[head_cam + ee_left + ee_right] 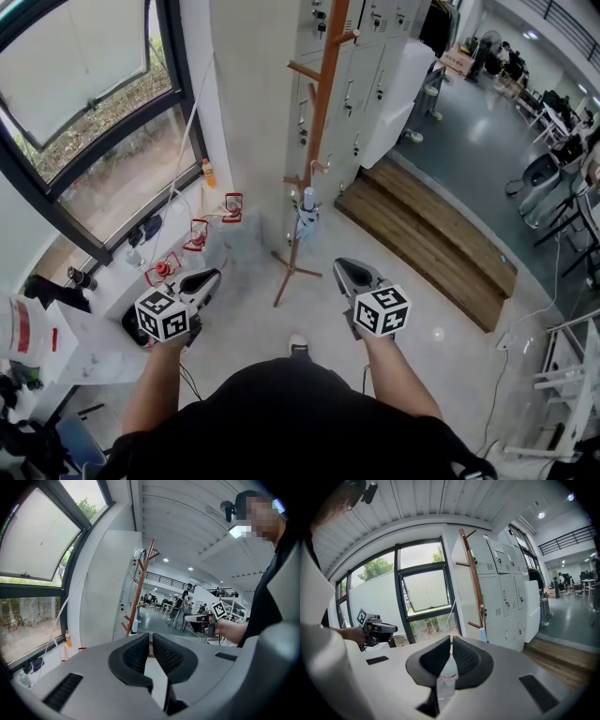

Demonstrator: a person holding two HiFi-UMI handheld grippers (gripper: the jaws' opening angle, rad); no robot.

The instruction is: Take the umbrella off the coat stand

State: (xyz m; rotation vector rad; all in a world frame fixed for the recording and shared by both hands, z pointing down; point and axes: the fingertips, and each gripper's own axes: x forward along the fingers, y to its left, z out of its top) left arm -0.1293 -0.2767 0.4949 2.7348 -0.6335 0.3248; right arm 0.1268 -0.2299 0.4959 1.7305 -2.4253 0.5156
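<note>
A brown wooden coat stand (317, 131) rises in front of grey lockers. A folded pale-blue umbrella (307, 217) hangs upright from one of its low pegs. Both grippers are held short of the stand, apart from it, pointing toward it. My left gripper (202, 282) has its jaws together with nothing between them; its own view shows the stand (139, 590) and umbrella (134, 626) ahead. My right gripper (349, 273) is shut too. In its view the stand (473, 573) and umbrella (482, 634) lie ahead, and a clear bottle-like shape (447, 677) shows through the slit below the pads.
Left of the stand, a window sill (178, 234) carries an orange bottle (208, 173) and red clamps (199, 234). A white table (80, 352) stands at the near left. A low wooden platform (441, 248) runs to the right. Grey lockers (370, 84) back the stand.
</note>
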